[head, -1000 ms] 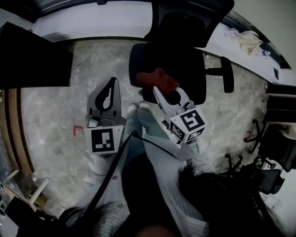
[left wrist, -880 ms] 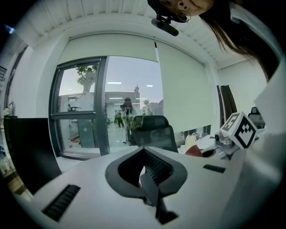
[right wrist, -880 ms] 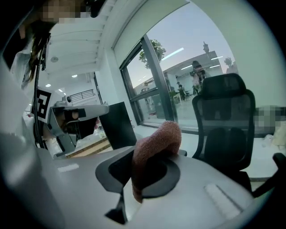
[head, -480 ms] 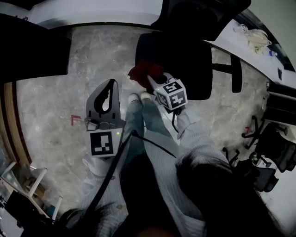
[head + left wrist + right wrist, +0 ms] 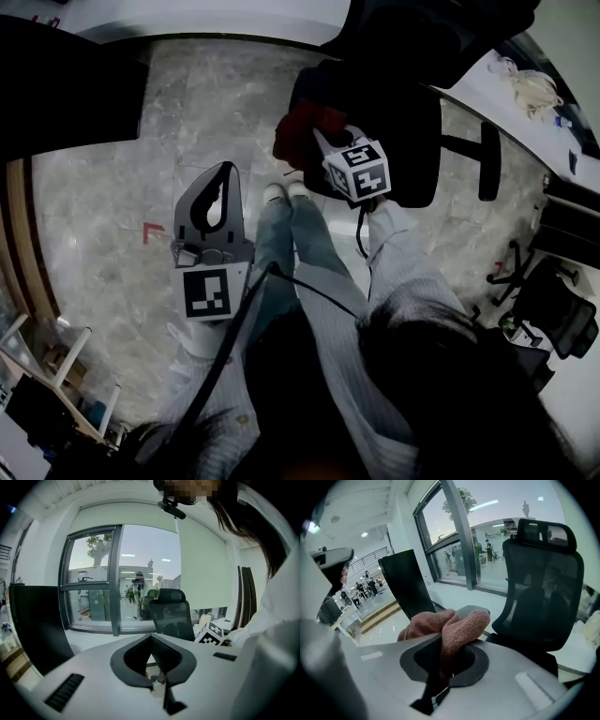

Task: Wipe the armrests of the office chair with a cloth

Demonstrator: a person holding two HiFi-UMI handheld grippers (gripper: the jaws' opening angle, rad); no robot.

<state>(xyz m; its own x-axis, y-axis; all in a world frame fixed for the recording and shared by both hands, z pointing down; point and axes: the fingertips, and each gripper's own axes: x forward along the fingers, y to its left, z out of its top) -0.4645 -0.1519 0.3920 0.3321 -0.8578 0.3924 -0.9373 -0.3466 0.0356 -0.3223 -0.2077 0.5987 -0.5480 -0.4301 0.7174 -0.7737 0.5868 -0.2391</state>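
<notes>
A black mesh office chair [image 5: 394, 122] stands in front of me on the marble floor, and its far armrest [image 5: 487, 159] sticks out on the right. My right gripper [image 5: 319, 141] is shut on a reddish cloth [image 5: 302, 129], which it holds against the chair's near left side. In the right gripper view the cloth [image 5: 450, 627] bulges out of the right gripper [image 5: 447, 641]. A grey armrest edge [image 5: 472, 609] shows just behind it. My left gripper [image 5: 225, 171] hangs over bare floor to the left of the chair. In its own view the left gripper [image 5: 152, 636] is shut on nothing.
A dark panel [image 5: 66, 84] stands at the upper left, and a white desk [image 5: 234, 14] runs along the back. A cream bag [image 5: 534, 89] lies on the right counter. Other chair bases [image 5: 553, 300] crowd the right side. My shoes [image 5: 286, 192] are near the chair.
My right gripper has carried the cloth from the seat's front edge outward to the chair's left side. My left gripper has stayed about where it was.
</notes>
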